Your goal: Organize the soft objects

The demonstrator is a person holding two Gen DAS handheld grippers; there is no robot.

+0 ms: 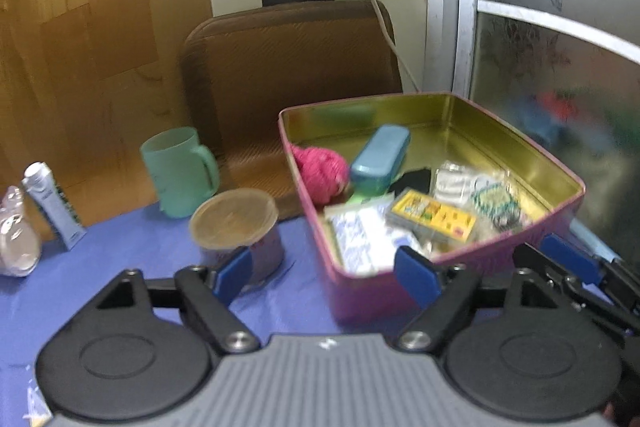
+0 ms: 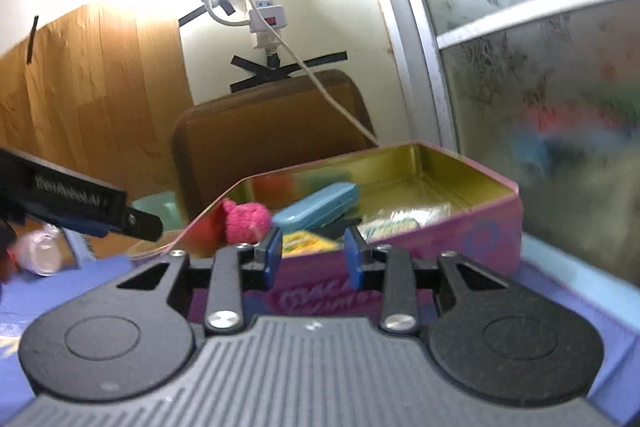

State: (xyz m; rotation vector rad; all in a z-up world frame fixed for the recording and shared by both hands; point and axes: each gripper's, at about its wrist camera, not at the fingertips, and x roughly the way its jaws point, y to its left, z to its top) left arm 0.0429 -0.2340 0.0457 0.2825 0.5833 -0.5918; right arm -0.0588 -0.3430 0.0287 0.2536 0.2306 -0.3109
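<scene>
Pink tin (image 2: 460,231) wall hides most contents (packets blurred) inside.

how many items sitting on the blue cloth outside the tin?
4 visible: lidded can beside the tin, green mug behind the can, white tube and clear bottle at far left. Others may be hidden behind the tin.

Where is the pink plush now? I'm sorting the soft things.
The pink plush lies inside the pink tin, against its left wall, touching the blue case.
</scene>
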